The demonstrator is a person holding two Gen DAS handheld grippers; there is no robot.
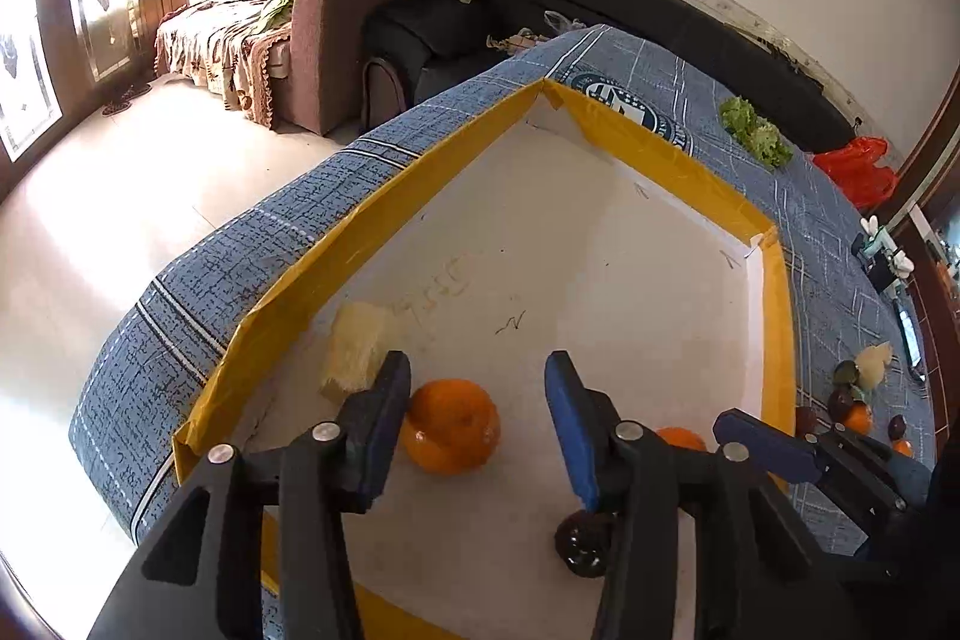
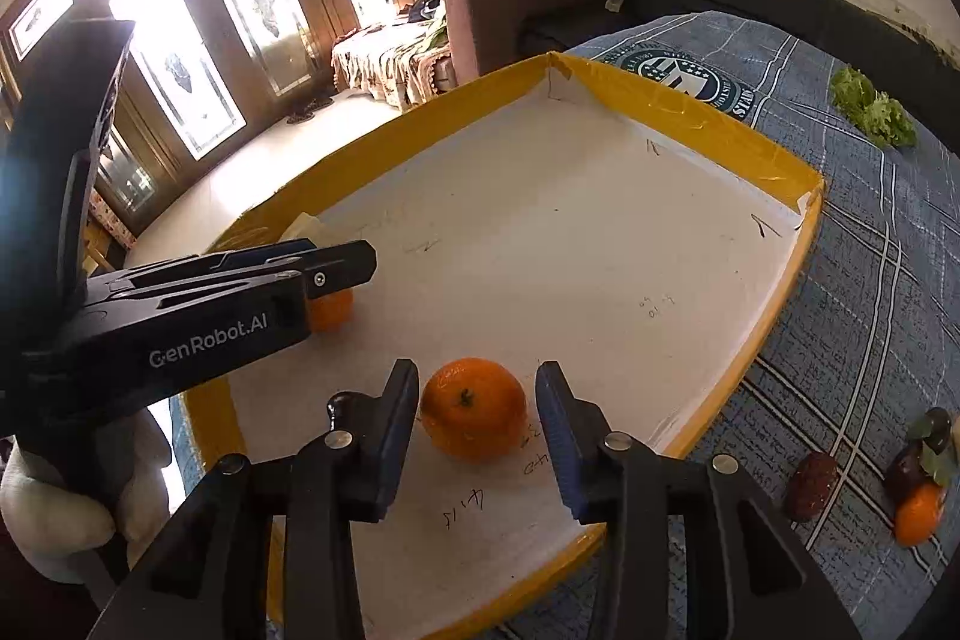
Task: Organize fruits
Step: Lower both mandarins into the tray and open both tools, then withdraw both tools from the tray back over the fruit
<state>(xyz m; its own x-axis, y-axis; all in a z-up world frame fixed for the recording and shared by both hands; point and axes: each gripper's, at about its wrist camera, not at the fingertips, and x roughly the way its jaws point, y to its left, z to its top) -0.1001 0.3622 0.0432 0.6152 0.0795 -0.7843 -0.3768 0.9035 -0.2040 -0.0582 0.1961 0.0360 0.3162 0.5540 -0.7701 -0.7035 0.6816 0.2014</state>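
Two oranges lie on the white floor of the yellow-rimmed tray [image 2: 774, 160]. Left tongs [image 1: 477, 403] wide open, one orange [image 1: 450, 427] between the jaws, against the 9 o'clock finger. Right tongs [image 2: 477, 415] wide open, straddling the other orange [image 2: 474, 409], gripping nothing. More fruit [image 2: 915, 484] on the blue tablecloth [image 2: 870, 280] at 4 o'clock.

"GenRobot.AI" stands in white on the left gripper [image 2: 336, 268]; the tablecloth [image 2: 852, 280] emblem shows "STAR".
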